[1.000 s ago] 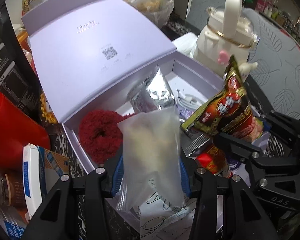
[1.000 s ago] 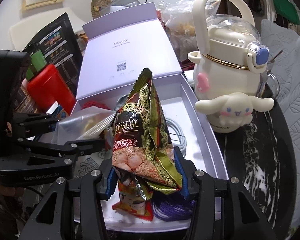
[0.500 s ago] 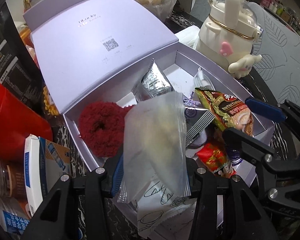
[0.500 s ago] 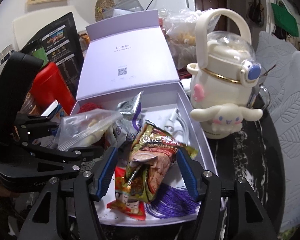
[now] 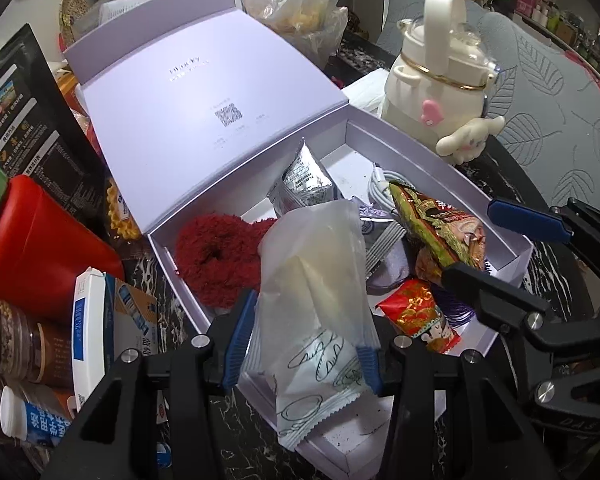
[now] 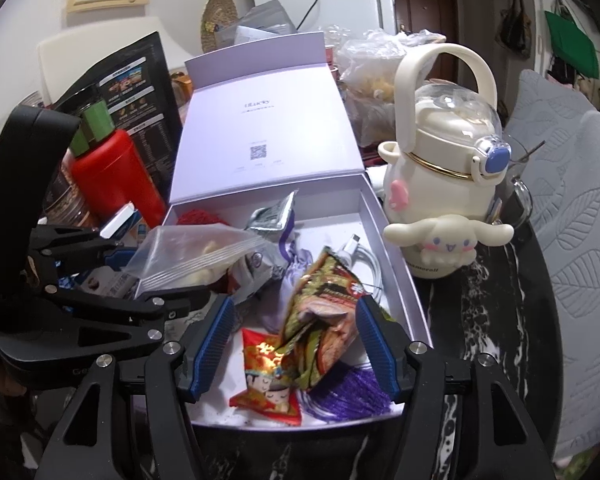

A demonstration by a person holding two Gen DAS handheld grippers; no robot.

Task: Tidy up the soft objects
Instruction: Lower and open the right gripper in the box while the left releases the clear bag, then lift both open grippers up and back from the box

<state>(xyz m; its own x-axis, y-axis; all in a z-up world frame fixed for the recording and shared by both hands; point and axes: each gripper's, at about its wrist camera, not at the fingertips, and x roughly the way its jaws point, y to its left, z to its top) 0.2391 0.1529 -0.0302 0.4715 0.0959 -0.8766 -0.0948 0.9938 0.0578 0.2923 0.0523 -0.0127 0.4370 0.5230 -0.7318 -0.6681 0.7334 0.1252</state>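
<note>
The right gripper point(image 6: 292, 336) is opening its fingers, and the green cereal packet point(image 6: 320, 320) it held a moment ago is lying loose in the purple box point(image 6: 396, 264), low in the frame. The left gripper point(image 5: 302, 344) is still pinching the clear bag point(image 5: 316, 280), so that one is probably going in next.

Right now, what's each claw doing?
Left claw: shut on the clear plastic bag.
Right claw: opening, pads clear of the green snack packet lying between them in the box.
</note>
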